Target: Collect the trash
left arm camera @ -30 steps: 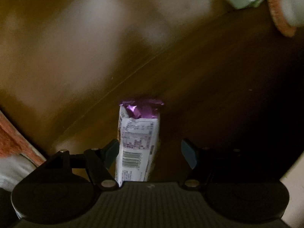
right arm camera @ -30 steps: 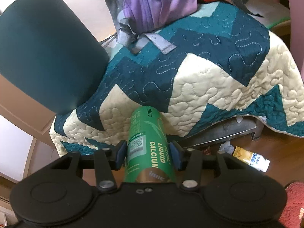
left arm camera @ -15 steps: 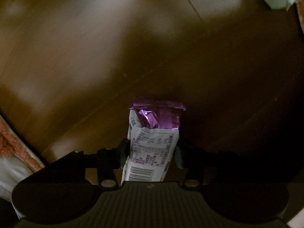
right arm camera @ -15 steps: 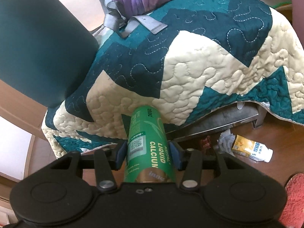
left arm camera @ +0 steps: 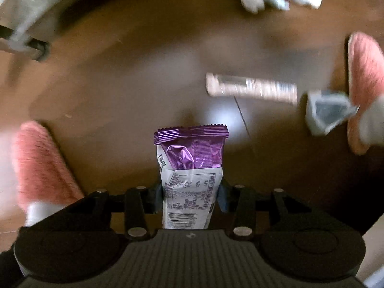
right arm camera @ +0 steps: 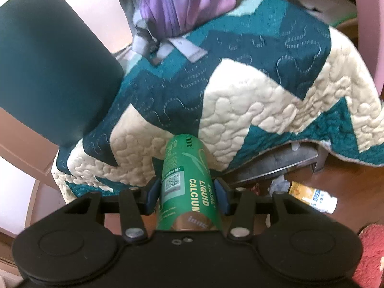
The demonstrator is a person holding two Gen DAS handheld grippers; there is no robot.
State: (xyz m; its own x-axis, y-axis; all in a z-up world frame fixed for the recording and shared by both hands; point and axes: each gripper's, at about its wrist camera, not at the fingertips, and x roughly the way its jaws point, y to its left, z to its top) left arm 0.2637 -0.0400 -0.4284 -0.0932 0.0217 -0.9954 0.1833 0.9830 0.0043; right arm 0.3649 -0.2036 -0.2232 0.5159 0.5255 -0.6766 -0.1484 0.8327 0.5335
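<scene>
I am watching the left claw (left arm camera: 190, 193) closing its jaws on the purple-and-white foil snack wrapper (left arm camera: 190, 180); a second ago that wrapper was lying on the brown wooden floor (left arm camera: 134, 91) between spread pads, and now the pads are pressing its printed white lower half from both sides, its crimped purple end sticking out ahead of the fingertips. The floor is now looking farther off and smeared by motion, so I am judging that the wrapper is being lifted clear; one piece of trash is secured.

More litter is coming into view beyond the claw: a blurred white strip-shaped packet (left arm camera: 252, 88) ahead and to the right, a crumpled grey-white scrap (left arm camera: 328, 112) farther right beside a pink fuzzy slipper (left arm camera: 364, 84), and another pink slipper (left arm camera: 40, 165) to the left.

The right claw (right arm camera: 187, 194) is pinching the green cardboard tube printed LIQUID CALCIUM (right arm camera: 187, 182), unchanged across the second; beyond it the teal-and-cream quilted blanket (right arm camera: 252, 103) is hanging, and a yellow-and-white small bottle (right arm camera: 312, 195) is lying on the floor to the right, not yet collected.
</scene>
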